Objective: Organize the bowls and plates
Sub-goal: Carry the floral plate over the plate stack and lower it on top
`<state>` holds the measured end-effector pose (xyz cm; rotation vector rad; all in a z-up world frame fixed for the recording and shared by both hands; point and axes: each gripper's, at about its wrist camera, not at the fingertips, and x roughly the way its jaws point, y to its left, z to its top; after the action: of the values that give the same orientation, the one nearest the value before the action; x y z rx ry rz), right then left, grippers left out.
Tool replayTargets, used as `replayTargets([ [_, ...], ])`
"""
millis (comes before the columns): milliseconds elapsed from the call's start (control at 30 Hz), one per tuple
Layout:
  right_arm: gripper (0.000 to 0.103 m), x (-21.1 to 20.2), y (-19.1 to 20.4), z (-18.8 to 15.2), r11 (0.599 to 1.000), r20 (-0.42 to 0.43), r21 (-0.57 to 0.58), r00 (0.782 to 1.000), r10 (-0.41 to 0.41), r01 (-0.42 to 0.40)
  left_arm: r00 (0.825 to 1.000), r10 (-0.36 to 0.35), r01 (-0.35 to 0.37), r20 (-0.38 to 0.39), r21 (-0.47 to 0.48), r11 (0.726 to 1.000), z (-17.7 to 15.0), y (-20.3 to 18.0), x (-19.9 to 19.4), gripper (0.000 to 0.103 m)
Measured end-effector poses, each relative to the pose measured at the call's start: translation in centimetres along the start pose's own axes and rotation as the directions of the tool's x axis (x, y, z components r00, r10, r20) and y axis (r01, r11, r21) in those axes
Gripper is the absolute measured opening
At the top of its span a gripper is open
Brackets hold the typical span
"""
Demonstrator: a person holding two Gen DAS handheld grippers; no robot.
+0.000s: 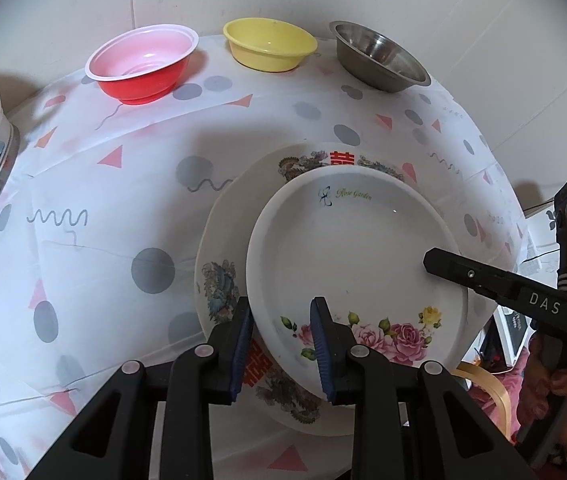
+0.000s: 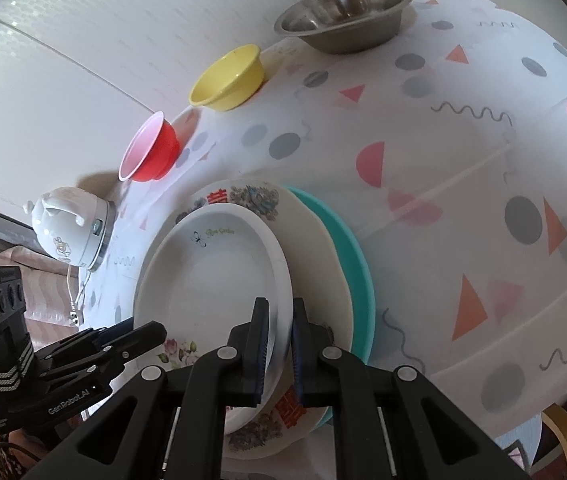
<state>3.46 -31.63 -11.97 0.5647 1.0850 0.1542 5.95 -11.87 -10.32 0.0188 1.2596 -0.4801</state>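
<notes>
Plate: the white rose-printed plate is held tilted over the cream dragon-patterned plate, which is stacked on a teal plate on the counter.
Left tool: pinched on the near rim of the white plate.
Right tool: pressed together on the plate's right rim.
Key relation: the plate lies ahead of and between both tools, slightly off-centre on the stack.
Bowls: the red, yellow and steel bowls are lined up well apart behind.
</notes>
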Motion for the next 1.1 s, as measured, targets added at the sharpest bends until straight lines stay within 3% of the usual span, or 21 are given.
replayTargets([
  [533, 0.011, 0.5, 0.5, 0.2, 0.999, -0.018, 0.002, 0.999, -0.041, 0.041, 1.000, 0.016, -0.016, 0.004, -0.023, 1.000, 0.0, 0.3, -0.9, 0.035],
  [800, 0.021, 0.5, 2.5, 0.5, 0.985, -0.051, -0.117, 0.989, -0.136, 0.129, 1.000, 0.023, -0.023, -0.002, -0.037, 0.999, -0.3, 0.5, -0.9, 0.037],
  [933, 0.021, 0.3, 3.1, 0.3, 0.968, -0.046, -0.172, 0.980, -0.193, 0.182, 1.000, 0.024, -0.024, 0.003, -0.037, 0.999, -0.3, 0.4, -1.0, 0.037],
  [1100, 0.021, 0.0, 3.2, 0.2, 0.957, -0.037, -0.202, 0.975, -0.219, 0.207, 1.000, 0.028, -0.027, 0.010, -0.051, 0.998, -0.5, 0.5, -1.1, 0.047],
])
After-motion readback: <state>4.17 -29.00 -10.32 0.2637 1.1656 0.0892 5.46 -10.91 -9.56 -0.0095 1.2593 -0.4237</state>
